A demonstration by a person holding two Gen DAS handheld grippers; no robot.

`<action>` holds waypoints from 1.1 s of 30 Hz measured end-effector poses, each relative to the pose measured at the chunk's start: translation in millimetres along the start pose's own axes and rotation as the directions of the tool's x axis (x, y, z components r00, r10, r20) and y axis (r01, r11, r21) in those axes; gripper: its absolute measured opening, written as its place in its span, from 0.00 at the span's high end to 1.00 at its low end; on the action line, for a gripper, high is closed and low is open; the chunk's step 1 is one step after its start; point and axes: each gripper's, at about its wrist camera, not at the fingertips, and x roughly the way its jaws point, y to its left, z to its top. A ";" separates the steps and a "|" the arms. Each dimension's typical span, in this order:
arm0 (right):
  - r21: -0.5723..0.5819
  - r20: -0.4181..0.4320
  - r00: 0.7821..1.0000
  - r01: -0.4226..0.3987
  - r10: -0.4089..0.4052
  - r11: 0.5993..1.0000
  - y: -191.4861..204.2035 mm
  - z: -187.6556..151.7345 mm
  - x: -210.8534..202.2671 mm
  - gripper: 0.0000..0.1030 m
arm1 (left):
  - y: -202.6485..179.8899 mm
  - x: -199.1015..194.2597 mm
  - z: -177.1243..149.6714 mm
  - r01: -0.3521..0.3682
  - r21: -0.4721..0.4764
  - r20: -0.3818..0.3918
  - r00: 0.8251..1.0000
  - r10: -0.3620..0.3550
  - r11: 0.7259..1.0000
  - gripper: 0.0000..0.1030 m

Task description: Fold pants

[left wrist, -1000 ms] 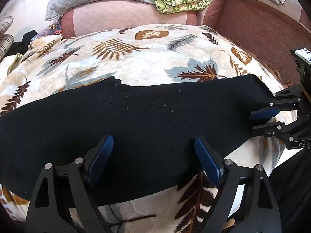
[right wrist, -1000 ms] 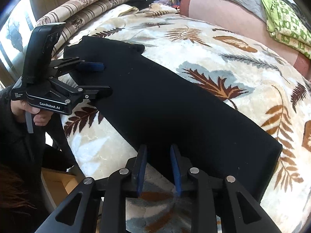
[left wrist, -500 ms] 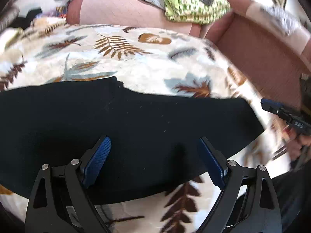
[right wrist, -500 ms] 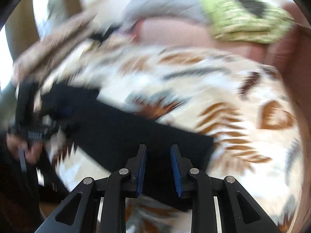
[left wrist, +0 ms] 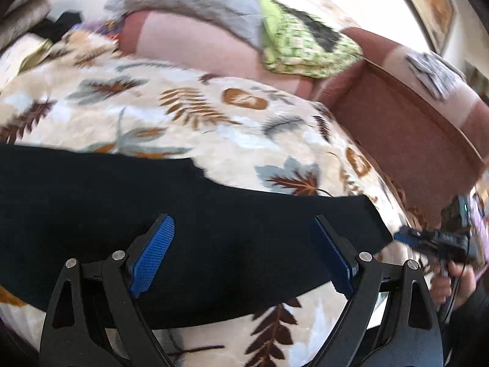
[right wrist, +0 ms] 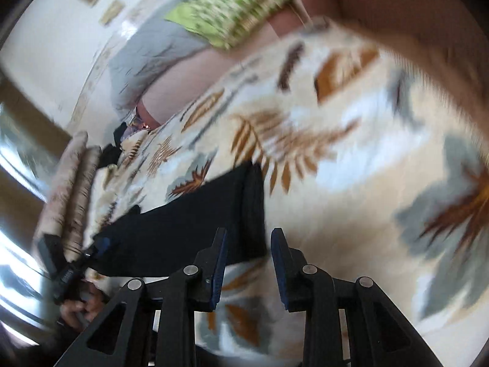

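In the left wrist view, the left gripper [left wrist: 244, 257] hangs over the long black folded pants [left wrist: 189, 229], its blue-padded fingers [left wrist: 152, 257] standing wide apart with nothing pressed between them. The pants lie flat as a dark band across the near side of the bed, on a cream blanket printed with brown and grey leaves [left wrist: 214, 122]. Their end reaches toward the lower right, where the right gripper [left wrist: 406, 238] sits just off the cloth's edge, gripped by a hand [left wrist: 452, 281]. Behind the blanket runs a pink padded bed surround [left wrist: 189, 42] carrying a grey quilted cover [left wrist: 195, 0] and a folded green patterned cloth [left wrist: 305, 49]; a reddish-brown side panel [left wrist: 406, 128] curves along the right.

In the right wrist view, which is strongly blurred and tilted, the right gripper [right wrist: 248, 263] points down at the blanket [right wrist: 351, 183] just beside the end of the pants [right wrist: 195, 229]. Its fingers [right wrist: 218, 269] are a narrow gap apart, with bare blanket between them and no cloth held; they have just been opening slightly. The pants stretch away to the left, where the left gripper [right wrist: 101, 244] is at their far end, above a hand [right wrist: 79, 309]. Rolled striped beige bedding [right wrist: 70, 189] lies at the left edge.
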 end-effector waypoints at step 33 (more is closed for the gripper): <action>0.397 0.047 0.993 -0.121 0.111 0.910 -43.6 -18.9 32.8 0.86 | 20.2 8.2 -3.4 -0.058 -0.069 -0.049 0.997 0.055 0.996 0.12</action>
